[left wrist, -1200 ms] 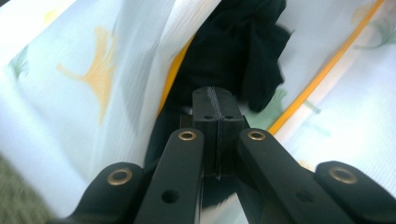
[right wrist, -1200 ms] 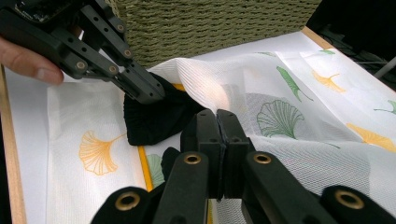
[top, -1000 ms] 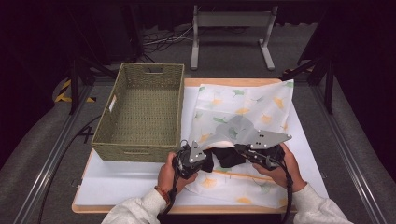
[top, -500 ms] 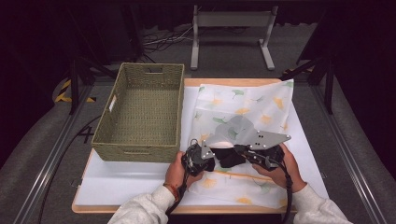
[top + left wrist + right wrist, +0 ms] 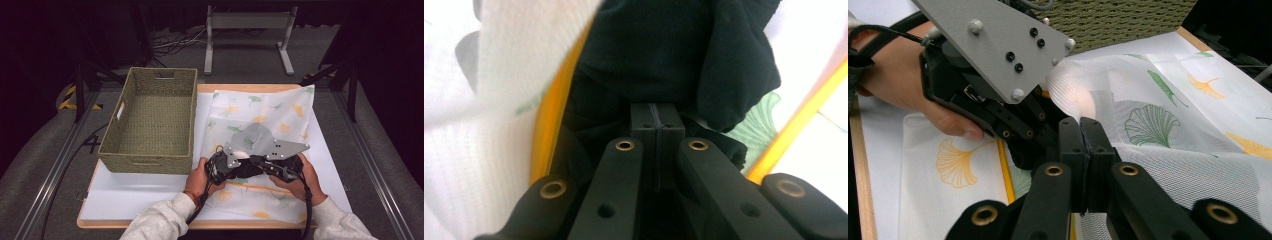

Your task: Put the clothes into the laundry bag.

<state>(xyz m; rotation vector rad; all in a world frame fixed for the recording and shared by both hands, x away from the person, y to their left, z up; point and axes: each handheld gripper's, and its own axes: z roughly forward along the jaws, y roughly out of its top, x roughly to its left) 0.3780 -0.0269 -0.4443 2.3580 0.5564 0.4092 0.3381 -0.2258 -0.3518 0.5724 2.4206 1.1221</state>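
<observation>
Both my grippers sit close together over the near part of the white ginkgo-print cloth (image 5: 260,120) on the table (image 5: 145,200). Left gripper (image 5: 657,122): jaws pressed together, nosed against a bunched black fabric (image 5: 674,55), no clear pinch on it. Right gripper (image 5: 1081,131): jaws closed at a raised fold of the cloth, apparently lifting it to wrap the black fabric. Woven basket (image 5: 150,120) stands just beside the cloth, empty.

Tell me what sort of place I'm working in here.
Probably a lab or recording studio bench, not a home: black curtains surround the white-topped table, aluminium rails run along its sides, and loose cables lie on the grey floor by a metal stand.
</observation>
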